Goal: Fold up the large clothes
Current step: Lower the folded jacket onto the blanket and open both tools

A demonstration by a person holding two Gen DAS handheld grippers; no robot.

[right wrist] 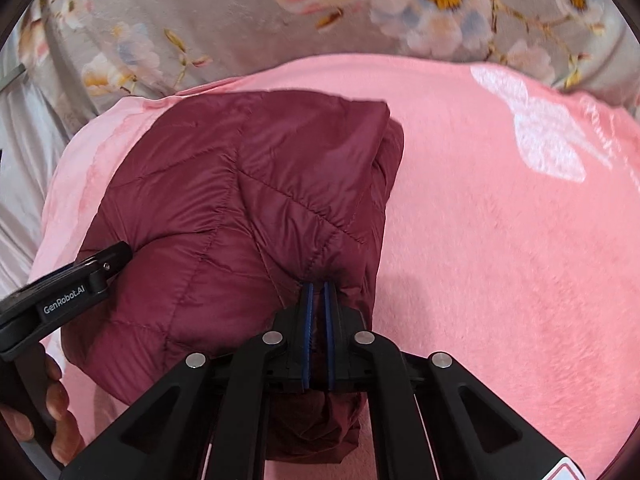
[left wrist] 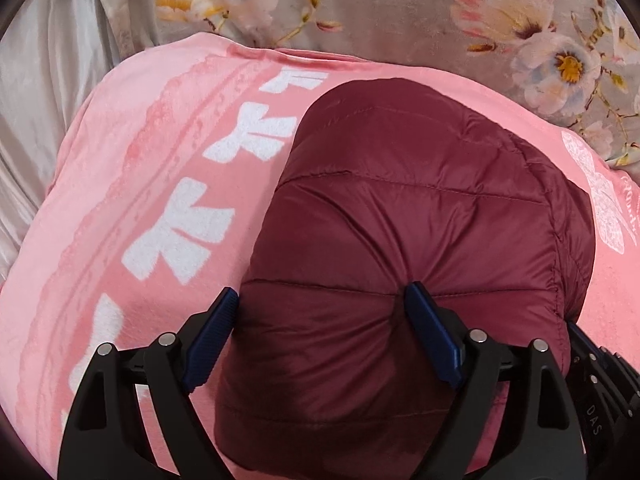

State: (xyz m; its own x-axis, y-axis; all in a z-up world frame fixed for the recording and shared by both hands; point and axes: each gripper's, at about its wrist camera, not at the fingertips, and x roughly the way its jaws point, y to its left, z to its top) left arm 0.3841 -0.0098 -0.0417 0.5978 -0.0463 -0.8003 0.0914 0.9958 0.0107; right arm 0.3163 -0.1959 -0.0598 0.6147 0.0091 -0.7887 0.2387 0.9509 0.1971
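Floral bedspread point(right wrist: 224, 32): grey fabric with pale pink and white blossoms, lying along the far side under everything else

Pink blanket point(right wrist: 480, 240): plush, printed with white bows point(left wrist: 180, 236) in a row down its left part; spread over the bedspread

Maroon quilted jacket point(right wrist: 224, 216): padded, stitched in panels, folded into 1 compact bundle lying on the pink blanket, toward its left part

Left gripper point(left wrist: 320, 312): jaws spread wide; its right blue pad presses into the jacket's top, its left pad stands beside the jacket's left edge

Right gripper point(right wrist: 318, 300): 2 blue pads drawn close together, pinching a fold of the jacket at its near right edge
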